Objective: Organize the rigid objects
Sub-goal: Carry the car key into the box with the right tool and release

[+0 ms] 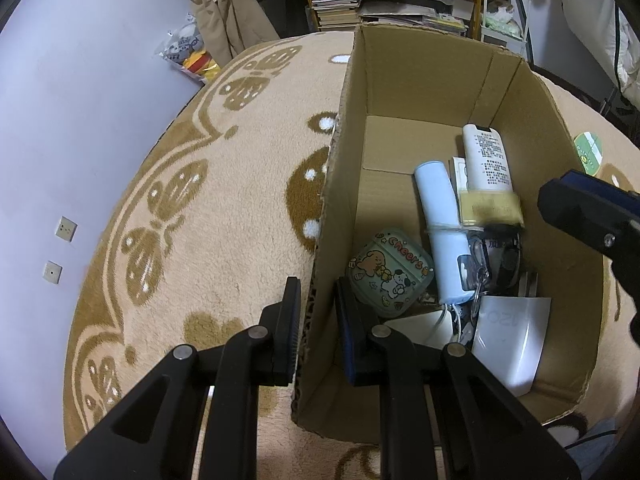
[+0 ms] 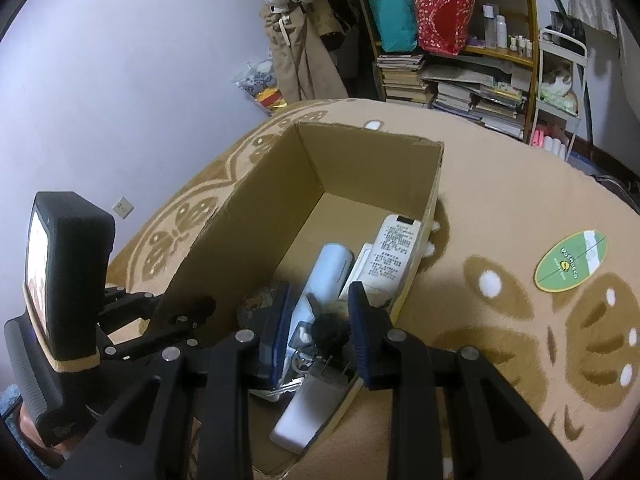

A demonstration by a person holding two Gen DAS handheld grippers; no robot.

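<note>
The cardboard box (image 1: 424,80) sits right of centre on the rug (image 1: 224,208), long axis running lower to upper frame. The left gripper (image 1: 318,312) straddles its left wall, fingers slightly apart, wall between but contact unclear; steady it there. The right gripper (image 2: 320,328) hangs open over the clutter, empty. The remote (image 2: 394,252) points toward the upper frame, along the box.

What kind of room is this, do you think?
Probably a lived-in bedroom or living room: a patterned plush rug on the floor, a crowded bookshelf with stacked books, and coats hanging by the wall.
</note>
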